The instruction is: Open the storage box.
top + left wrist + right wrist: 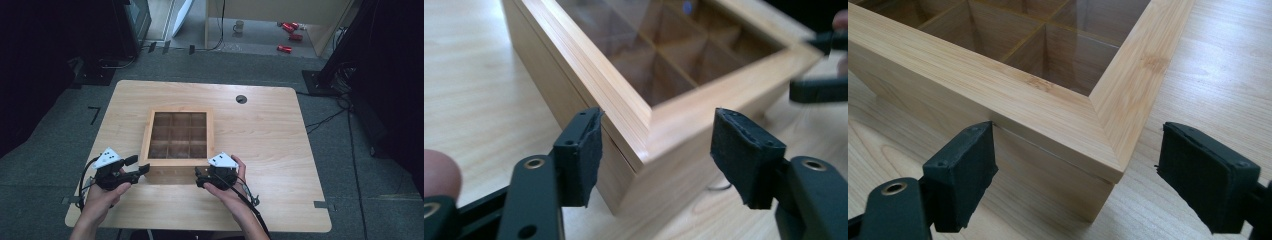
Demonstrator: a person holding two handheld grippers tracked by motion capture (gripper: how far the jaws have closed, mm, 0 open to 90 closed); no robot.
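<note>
Box (pixel 177 145) of pale wood, glass-lidded over nine compartments, sits mid-tabletop (pixel 270 135). My left claw (pixel 656 155) gapes wide around its near left corner, gripping nothing. My right claw (pixel 1073 177) stands equally wide at the near right corner, also empty.

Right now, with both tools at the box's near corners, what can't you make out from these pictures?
- Compartment floors of the wooden box: high view too small; glare on the glass lid in both gripper views.
- Any latch or hinge: none seen along the lid seam; the far side is cut off.
- Whether the left tool or right tool touches the box: the gaps are unclear.
</note>
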